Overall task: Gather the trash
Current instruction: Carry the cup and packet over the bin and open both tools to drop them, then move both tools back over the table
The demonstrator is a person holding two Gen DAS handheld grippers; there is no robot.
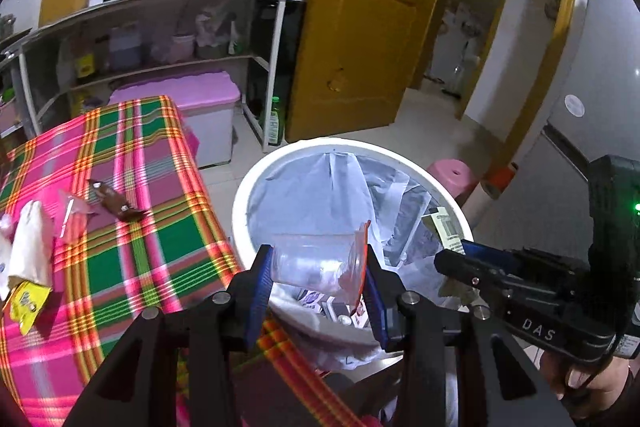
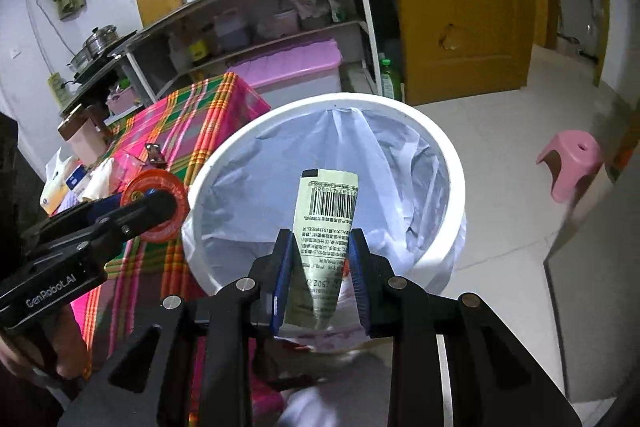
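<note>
Clear plastic zip bag point(image 1: 320, 261), red-sealed: clamped in my left gripper point(image 1: 318, 283), held over the near rim of the white bin point(image 1: 240, 203) so it drops into the liner. Cream tube point(image 2: 326, 227): pinched in my right gripper point(image 2: 320, 279) above the same bin. Brown wrapper point(image 1: 116, 203) and yellow packet point(image 1: 26, 301) wait near the table's left edge.

Pink stool point(image 2: 570, 163), yellow door point(image 1: 360, 23)
</note>
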